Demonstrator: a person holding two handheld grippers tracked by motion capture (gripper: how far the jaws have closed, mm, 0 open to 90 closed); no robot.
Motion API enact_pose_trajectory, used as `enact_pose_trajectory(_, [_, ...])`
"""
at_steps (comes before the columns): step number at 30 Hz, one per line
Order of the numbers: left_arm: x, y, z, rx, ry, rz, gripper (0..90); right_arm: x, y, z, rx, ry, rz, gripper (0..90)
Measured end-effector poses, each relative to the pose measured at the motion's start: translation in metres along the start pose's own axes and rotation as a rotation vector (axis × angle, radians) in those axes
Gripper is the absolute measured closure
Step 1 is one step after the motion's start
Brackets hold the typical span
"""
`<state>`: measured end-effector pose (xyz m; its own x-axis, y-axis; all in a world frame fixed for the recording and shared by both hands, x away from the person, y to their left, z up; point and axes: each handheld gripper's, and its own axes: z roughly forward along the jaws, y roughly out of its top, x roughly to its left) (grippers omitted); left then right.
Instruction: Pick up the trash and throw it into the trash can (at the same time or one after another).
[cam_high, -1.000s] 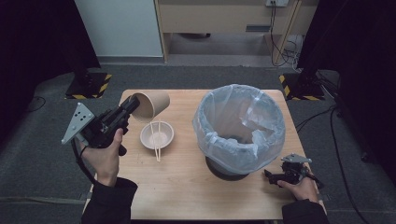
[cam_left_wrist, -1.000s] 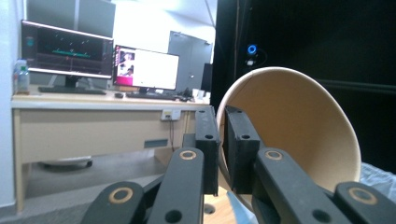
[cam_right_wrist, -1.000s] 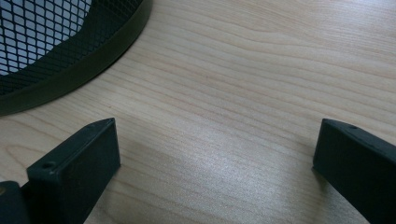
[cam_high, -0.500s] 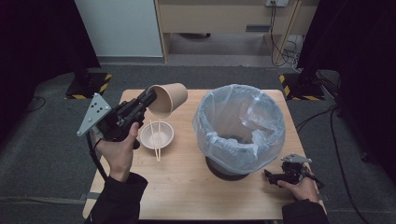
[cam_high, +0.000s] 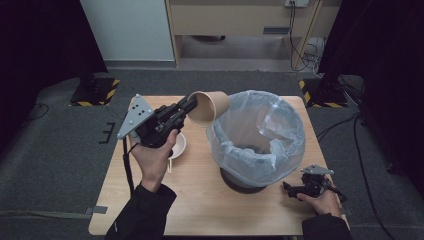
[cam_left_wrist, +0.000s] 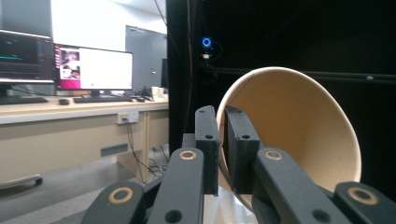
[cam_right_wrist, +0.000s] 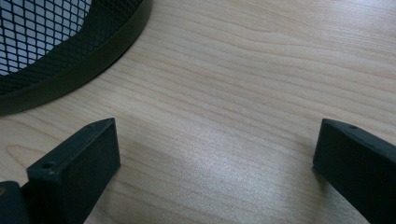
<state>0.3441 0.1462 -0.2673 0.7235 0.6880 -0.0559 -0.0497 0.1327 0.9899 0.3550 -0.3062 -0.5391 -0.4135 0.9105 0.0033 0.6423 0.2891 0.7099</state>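
— So how far along is it?
— Left claw (cam_high: 191, 106) is clamped on the paper cup's (cam_high: 210, 106) rim, held tipped at the bin's (cam_high: 260, 150) left edge, not dropped yet.
— And the bowl (cam_high: 178, 145)?
— On the desk (cam_high: 200, 200); right claw (cam_high: 290, 189) rests apart.

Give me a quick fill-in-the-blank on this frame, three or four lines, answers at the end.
1. The left gripper is shut on the rim of a paper ____.
2. The bin is lined with a clear plastic ____.
3. The right gripper rests on the table with its jaws ____.
4. Under the left gripper, a small white ____ sits on the table.

Missing words: cup; bag; open; bowl
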Motion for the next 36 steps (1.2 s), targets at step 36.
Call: enact_pose_trajectory(36, [-0.032, -0.042, 0.078, 0.175, -0.128, -0.005, 71.3, 0.0, 0.0, 0.0, -0.001, 0.0, 0.003, 0.8])
